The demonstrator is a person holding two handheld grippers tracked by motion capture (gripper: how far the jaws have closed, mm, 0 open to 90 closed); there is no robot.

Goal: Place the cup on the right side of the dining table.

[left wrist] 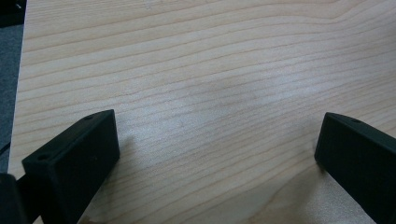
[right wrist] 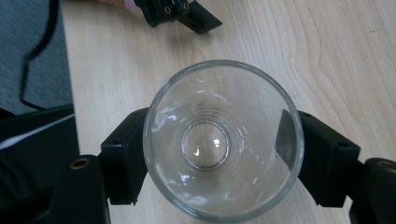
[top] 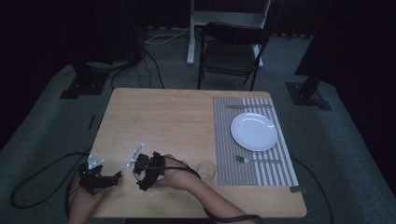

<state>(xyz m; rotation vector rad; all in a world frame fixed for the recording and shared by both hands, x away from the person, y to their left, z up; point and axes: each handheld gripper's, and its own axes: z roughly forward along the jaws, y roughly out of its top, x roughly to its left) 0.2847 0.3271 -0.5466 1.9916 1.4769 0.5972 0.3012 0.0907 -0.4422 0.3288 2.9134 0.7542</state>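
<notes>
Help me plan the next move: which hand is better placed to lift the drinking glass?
Right. The right gripper has its jaws against both sides of the drinking glass, while the left gripper stands open over bare table, holding nothing.

Glossy clear glass (right wrist: 223, 140), matt wood table (right wrist: 327, 56)

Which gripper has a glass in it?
The right gripper, its jaws closed on the clear glass; the left gripper stands open over bare table.

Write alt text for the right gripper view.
Seen from above, an empty clear glass stands between the right gripper's two black jaws, which press its sides. It rests on a light wooden table, with the left gripper near the top edge.
</notes>
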